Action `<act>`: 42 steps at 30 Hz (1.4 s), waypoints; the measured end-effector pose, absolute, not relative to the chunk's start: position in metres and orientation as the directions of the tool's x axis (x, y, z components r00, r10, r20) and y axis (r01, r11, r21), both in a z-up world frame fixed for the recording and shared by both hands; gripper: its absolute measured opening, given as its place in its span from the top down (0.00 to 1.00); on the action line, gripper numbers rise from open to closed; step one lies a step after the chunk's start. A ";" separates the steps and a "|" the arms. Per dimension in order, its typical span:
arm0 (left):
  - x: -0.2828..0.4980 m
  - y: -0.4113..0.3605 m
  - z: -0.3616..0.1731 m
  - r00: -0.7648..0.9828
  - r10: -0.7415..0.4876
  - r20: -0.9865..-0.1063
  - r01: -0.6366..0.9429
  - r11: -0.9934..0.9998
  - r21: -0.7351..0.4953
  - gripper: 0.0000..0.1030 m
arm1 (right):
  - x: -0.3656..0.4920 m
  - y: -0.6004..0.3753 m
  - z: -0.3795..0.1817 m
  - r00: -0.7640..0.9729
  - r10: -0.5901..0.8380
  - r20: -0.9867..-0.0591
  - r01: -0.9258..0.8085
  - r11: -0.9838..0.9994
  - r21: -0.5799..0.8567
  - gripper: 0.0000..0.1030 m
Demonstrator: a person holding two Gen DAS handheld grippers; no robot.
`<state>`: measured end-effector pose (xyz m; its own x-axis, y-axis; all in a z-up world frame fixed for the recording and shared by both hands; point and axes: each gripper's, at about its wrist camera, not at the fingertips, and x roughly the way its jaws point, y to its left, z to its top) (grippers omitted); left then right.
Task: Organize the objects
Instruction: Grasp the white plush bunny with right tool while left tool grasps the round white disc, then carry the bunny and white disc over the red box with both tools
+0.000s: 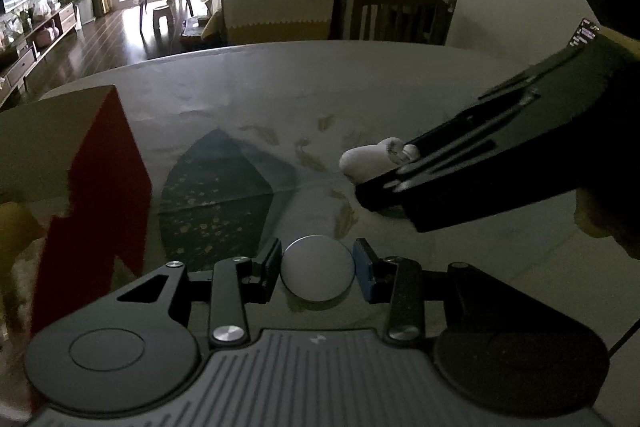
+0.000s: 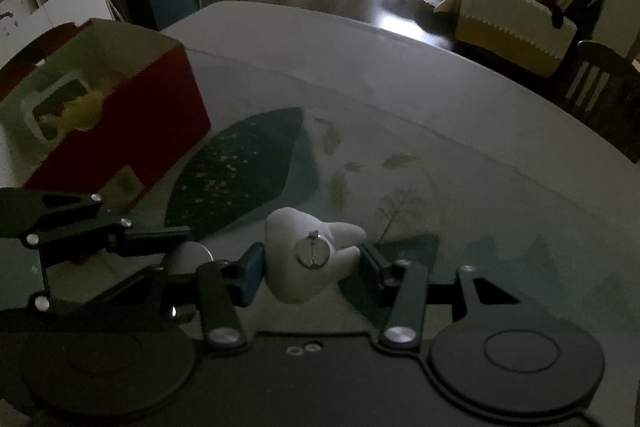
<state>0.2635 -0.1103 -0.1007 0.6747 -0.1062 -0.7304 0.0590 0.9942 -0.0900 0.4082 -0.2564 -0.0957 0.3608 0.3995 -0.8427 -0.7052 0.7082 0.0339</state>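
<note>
On the counter [image 2: 460,131]: left tool [image 1: 318,269] clamps a round disc [image 1: 318,269], right tool [image 2: 312,261] a white tooth-shaped piece [image 2: 308,251] (both presumably bound for the red box [image 2: 120,131]).

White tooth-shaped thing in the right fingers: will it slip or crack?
The tooth-shaped piece looks rigid and smooth, so it may slip. Its rounded lobes give the right gripper little flat contact; it could twist. Possibly brittle; squeeze gently.

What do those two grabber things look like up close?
Both are black. The left gripper has two flat linkage arms with silver screw heads, round discs at each side, a ribbed grey body and blue-edged fingertips. The right gripper matches: black arms, silver screws, round discs, blue pads. No sleeves show.
</note>
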 end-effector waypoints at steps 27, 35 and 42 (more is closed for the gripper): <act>0.183 -0.018 -0.017 0.740 -0.119 -0.662 0.040 0.990 -0.133 0.63 | 0.314 -0.212 -0.009 0.408 0.494 -0.767 -0.715 0.696 0.067 0.52; 0.168 0.036 -0.009 0.754 -0.080 -0.653 0.001 0.993 -0.121 0.63 | 0.296 -0.165 -0.004 0.399 0.513 -0.760 -0.739 0.671 0.064 0.52; 0.161 0.080 -0.007 0.757 -0.052 -0.652 -0.019 0.995 -0.101 0.63 | 0.284 -0.122 -0.006 0.392 0.519 -0.760 -0.757 0.652 0.054 0.52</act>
<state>0.1614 0.0802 -0.0067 0.7566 -0.0518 -0.6519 -0.0185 0.9948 -0.1005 0.2838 -0.1221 -0.0060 0.3921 0.5187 -0.7597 -0.7566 0.6516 0.0544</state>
